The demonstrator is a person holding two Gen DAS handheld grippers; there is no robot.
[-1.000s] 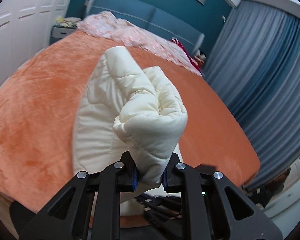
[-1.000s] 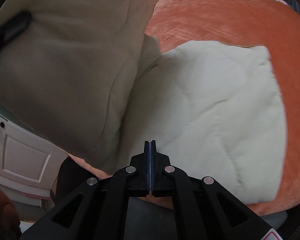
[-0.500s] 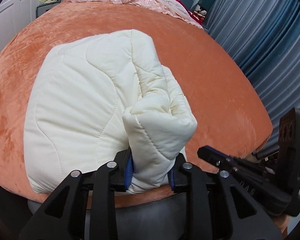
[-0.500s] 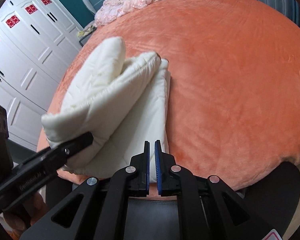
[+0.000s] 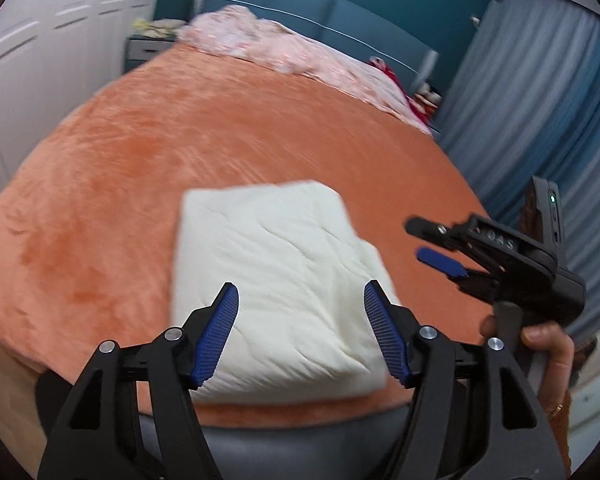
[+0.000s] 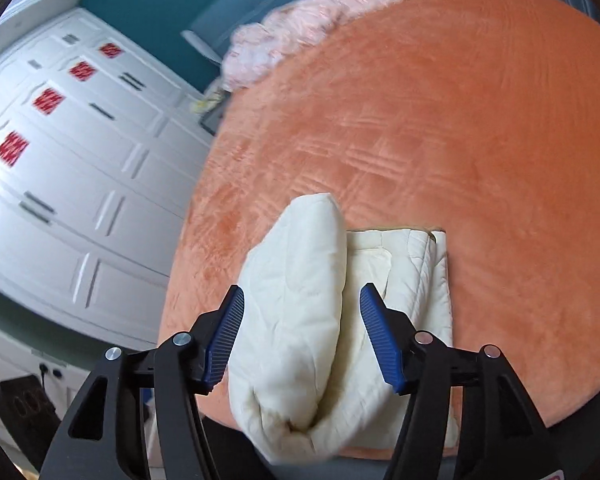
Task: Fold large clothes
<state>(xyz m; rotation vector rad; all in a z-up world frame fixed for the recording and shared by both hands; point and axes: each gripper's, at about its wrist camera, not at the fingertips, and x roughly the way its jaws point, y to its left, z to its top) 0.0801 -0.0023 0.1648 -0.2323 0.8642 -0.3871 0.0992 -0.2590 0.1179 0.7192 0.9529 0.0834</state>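
Note:
A cream quilted garment (image 5: 272, 248) lies folded into a thick rectangle on the orange bed cover (image 5: 140, 140), close to the front edge. My left gripper (image 5: 302, 332) hovers over its near side with the jaws opening; the blue pads stand clear of the fabric and hold nothing. In the right wrist view the garment (image 6: 300, 264) shows a puffy rolled fold resting on flatter layers. My right gripper (image 6: 302, 338) is above it, jaws also opening and gripping nothing. The right gripper (image 5: 440, 248) also appears at the right of the left wrist view, held by a hand (image 5: 548, 344).
A pink blanket (image 5: 284, 48) lies bunched at the head of the bed below a blue headboard (image 5: 340, 12). White wardrobe doors (image 6: 80, 160) stand along the left side, blue curtains (image 5: 540, 100) along the right. A small nightstand (image 5: 144, 48) sits beside the headboard.
My left gripper has let go of the bunched fold it pinched, and the garment now lies flat and folded. The right gripper went from shut to open and pulled back over the garment.

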